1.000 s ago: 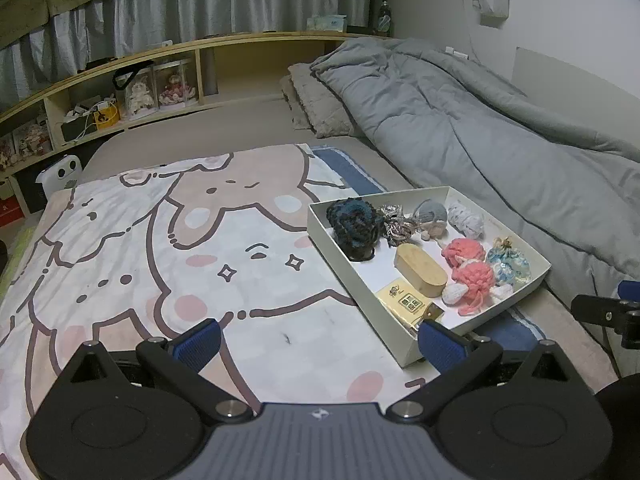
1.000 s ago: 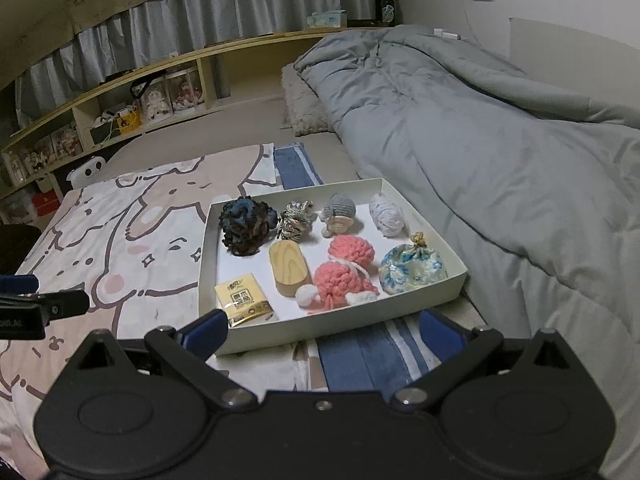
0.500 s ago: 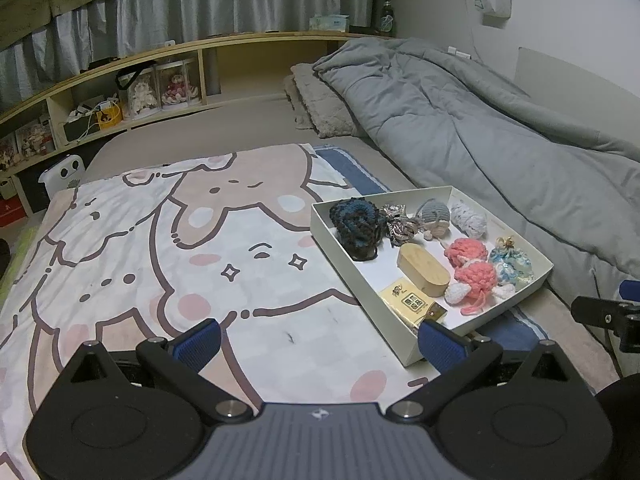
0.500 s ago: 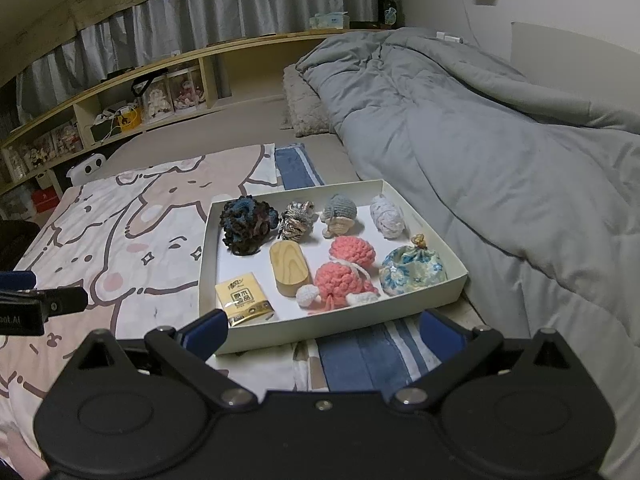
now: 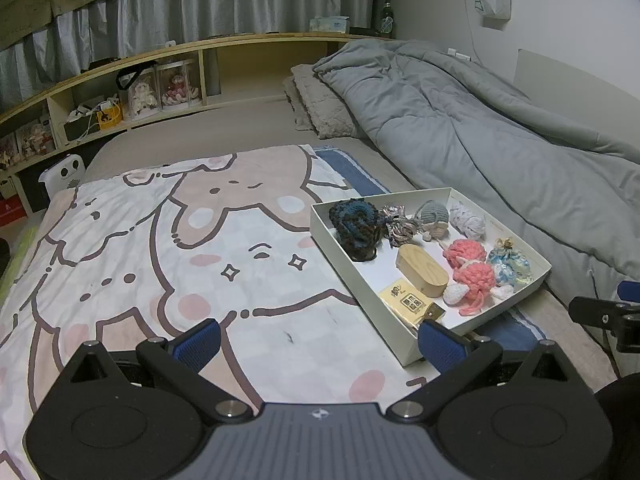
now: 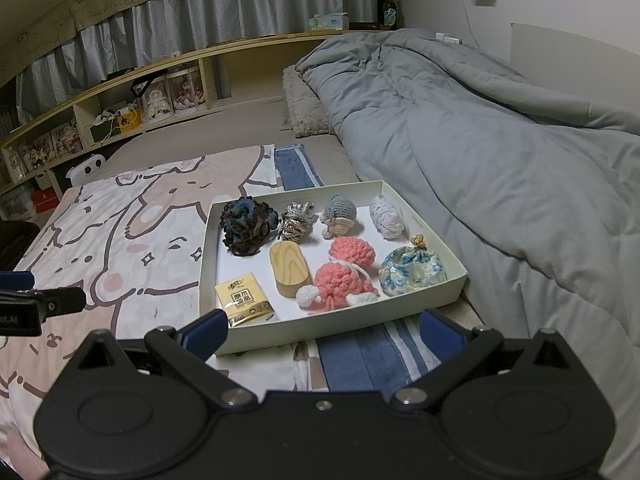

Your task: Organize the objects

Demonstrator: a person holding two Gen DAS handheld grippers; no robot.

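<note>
My left gripper [image 5: 316, 338] has a matte black body with two round recessed discs, a grey central plate bearing a small white emblem, and silver screws at the finger pivots. Its fingers [image 5: 198, 338] end in ribbed blue pads. My right gripper [image 6: 322, 328] looks much the same: black housing, twin discs, silver screws, blue pads [image 6: 208, 330], though its central part is black, not grey.

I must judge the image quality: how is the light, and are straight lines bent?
Left wrist view: dim, bluish light; the wooden shelf bows strongly; corners black. Right wrist view: equally dim, no glare; the white tray stays sharp, with soft shadows inside.
</note>
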